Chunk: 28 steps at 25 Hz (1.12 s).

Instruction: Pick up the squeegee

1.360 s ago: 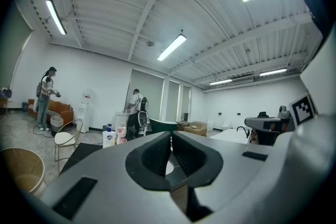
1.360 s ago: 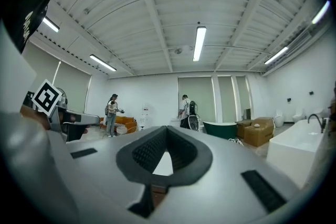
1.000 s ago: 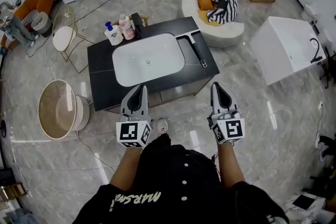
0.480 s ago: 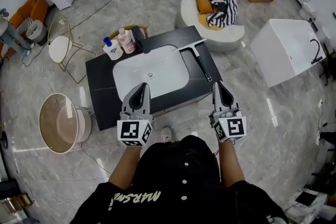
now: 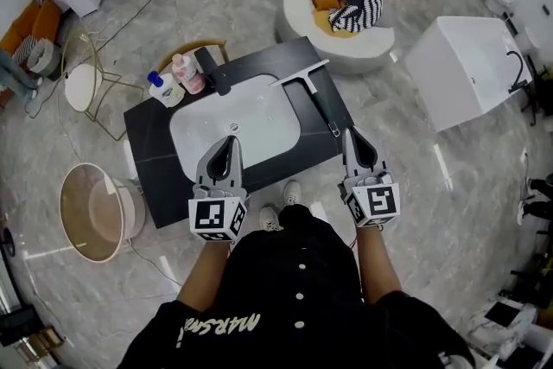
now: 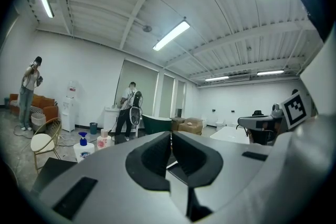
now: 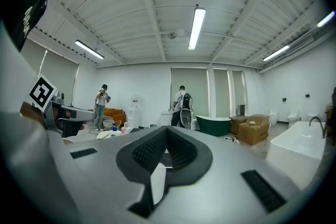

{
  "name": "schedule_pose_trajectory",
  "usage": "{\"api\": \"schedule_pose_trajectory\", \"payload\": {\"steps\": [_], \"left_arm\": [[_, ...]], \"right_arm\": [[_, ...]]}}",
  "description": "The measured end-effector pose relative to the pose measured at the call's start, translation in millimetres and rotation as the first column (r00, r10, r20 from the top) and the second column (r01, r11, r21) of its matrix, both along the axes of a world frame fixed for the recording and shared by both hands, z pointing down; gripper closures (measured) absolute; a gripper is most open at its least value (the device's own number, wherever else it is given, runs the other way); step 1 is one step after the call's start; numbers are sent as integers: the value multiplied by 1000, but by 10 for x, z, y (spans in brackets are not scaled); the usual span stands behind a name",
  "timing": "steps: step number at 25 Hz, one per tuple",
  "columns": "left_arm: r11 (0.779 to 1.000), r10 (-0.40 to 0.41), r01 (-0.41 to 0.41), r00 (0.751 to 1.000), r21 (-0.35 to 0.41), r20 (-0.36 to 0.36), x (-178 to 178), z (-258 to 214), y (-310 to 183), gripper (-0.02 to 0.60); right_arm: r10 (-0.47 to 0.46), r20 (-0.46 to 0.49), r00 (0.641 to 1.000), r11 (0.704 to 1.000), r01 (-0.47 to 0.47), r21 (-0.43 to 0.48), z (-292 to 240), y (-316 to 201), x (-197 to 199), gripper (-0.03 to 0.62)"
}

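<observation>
The squeegee (image 5: 318, 104) lies flat on the right end of a black counter (image 5: 147, 160), its pale blade at the far end and its dark handle pointing toward me. A white sink basin (image 5: 233, 130) fills the counter's middle. My right gripper (image 5: 349, 136) is shut and empty, its tip just short of the handle's near end. My left gripper (image 5: 230, 144) is also shut and empty, over the basin's front edge. In the left gripper view my left gripper (image 6: 170, 136) shows jaws closed together; in the right gripper view my right gripper (image 7: 165, 132) shows the same.
Two pump bottles (image 5: 164, 89) and a black faucet (image 5: 212, 69) stand at the counter's back left. A round white tub (image 5: 91, 212) sits on the floor at left, a gold wire chair (image 5: 82, 86) behind it. A white pouf with clothes (image 5: 341, 4) and a white block (image 5: 471, 69) are beyond and to the right.
The counter has come nearer as the person walked up to it. Both grippers, still shut, now reach over its front edge; the right one is close to the squeegee handle.
</observation>
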<state>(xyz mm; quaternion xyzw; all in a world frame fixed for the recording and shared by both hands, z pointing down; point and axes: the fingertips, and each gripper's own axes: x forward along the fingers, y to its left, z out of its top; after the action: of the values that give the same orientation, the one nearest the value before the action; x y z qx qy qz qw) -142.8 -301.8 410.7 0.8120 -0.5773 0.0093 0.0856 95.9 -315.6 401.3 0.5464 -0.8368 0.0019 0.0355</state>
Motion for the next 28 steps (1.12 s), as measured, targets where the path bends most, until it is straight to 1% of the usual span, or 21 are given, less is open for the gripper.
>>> {"api": "schedule_pose_trajectory", "payload": {"steps": [6,13,18,22,23,25,28], "left_arm": [[1000,-9,9,1000,-21,0,140,55,-296,563],[995,-23,23,1000,-94,-2,237,315,-550,563],[989,-30,29,1000,-148,-5,305,565,-695,563],[983,-30,28,1000,-181,-9,353,802,-784,563],[982,-33,30,999,-189,-11,363,858,-808,563],[978,-42,38,999,-204,-12,383,949,-859,563],[971,-54,50,998,-233,-12,398,1128,-921,563]], "right_arm": [[-29,-21,999,998,28,-52,186,-425,64,599],[-73,-53,996,988,65,-143,545,-873,91,597],[-115,-72,991,971,97,-221,977,-1154,91,595],[-168,-102,981,948,132,-290,1415,-1345,37,595],[-175,-110,978,942,134,-308,1526,-1398,29,589],[-185,-130,974,928,129,-349,1754,-1495,21,534],[-200,-164,966,900,115,-420,2128,-1602,16,492]]}}
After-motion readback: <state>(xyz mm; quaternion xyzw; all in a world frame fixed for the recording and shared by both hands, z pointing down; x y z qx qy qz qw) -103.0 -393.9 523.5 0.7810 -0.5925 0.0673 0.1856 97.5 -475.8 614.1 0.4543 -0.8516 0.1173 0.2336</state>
